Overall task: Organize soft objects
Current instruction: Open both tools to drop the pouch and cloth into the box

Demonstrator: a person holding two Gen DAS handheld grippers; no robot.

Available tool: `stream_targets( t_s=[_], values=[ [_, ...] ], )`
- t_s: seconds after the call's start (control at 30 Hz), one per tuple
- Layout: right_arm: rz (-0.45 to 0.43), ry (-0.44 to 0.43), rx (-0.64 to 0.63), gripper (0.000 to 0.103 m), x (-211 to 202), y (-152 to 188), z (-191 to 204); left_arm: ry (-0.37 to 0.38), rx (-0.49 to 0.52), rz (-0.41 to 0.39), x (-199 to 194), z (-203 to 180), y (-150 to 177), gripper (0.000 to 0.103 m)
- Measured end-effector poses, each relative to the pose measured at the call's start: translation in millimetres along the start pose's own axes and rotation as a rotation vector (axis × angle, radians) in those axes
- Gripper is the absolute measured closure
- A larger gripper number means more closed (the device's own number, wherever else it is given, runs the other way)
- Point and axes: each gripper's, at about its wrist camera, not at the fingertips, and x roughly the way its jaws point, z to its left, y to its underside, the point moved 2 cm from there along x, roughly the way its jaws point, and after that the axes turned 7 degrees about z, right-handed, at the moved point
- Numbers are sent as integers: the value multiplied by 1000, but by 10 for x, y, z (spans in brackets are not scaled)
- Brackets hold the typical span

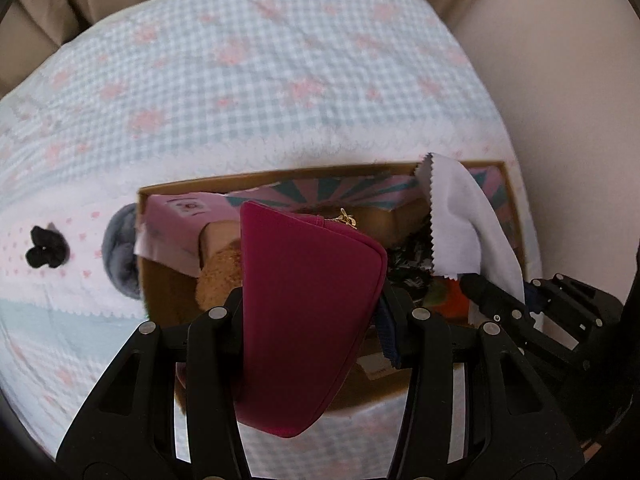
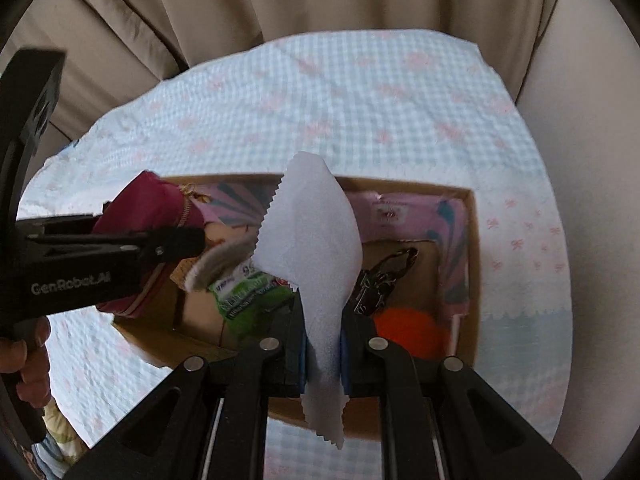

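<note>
My left gripper point(image 1: 310, 304) is shut on a magenta zip pouch point(image 1: 304, 300) with a gold zipper pull, held over an open cardboard box point(image 1: 172, 192). My right gripper point(image 2: 322, 344) is shut on a white cloth point(image 2: 316, 240) with pinked edges, hanging above the same box point(image 2: 472, 248). The left wrist view shows the cloth point(image 1: 456, 220) at the box's right side, with the right gripper point(image 1: 480, 292) below it. From the right wrist, the pouch point(image 2: 152, 204) and the left gripper point(image 2: 180, 242) show at the box's left. Inside lie a brown plush point(image 1: 220, 276), a green packet point(image 2: 248, 292) and an orange ball point(image 2: 408, 328).
The box sits on a bed with a blue-checked cover point(image 1: 260, 80) printed with pink bows. A grey plush thing point(image 1: 120, 252) and a black scrunchie point(image 1: 44, 248) lie left of the box. Beige curtains point(image 2: 280, 0) hang behind. A person's hand point(image 2: 28, 364) grips the left tool.
</note>
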Motion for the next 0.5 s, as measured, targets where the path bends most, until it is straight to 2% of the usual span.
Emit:
stream_targets(
  t_s=[0.17,0.2,0.27,0.3,0.33,0.37,0.43,0.5],
  values=[
    [46,10,-32,92,195,27,-16,-6,2,26,149,-39,-55,59],
    [52,14,-42,92,220,31,-16,-13,0,23,148,-47,-69,55],
    [61,19,-72,89,261,41,15,-29,-10,18,124,-51,-105,32],
    [67,18,-92,69,280,51,34,-34,-17,12,107,-50,-124,0],
    [74,18,-105,48,298,60,47,-36,-21,2,78,-44,-139,0],
    [81,9,-114,0,307,85,56,-35,-22,-7,70,-34,-152,0],
    [74,-29,-122,0,300,140,66,-30,-21,-8,57,-15,-169,0],
    [71,-28,-113,0,301,168,53,-33,-21,-6,50,-6,-162,0]
  ],
)
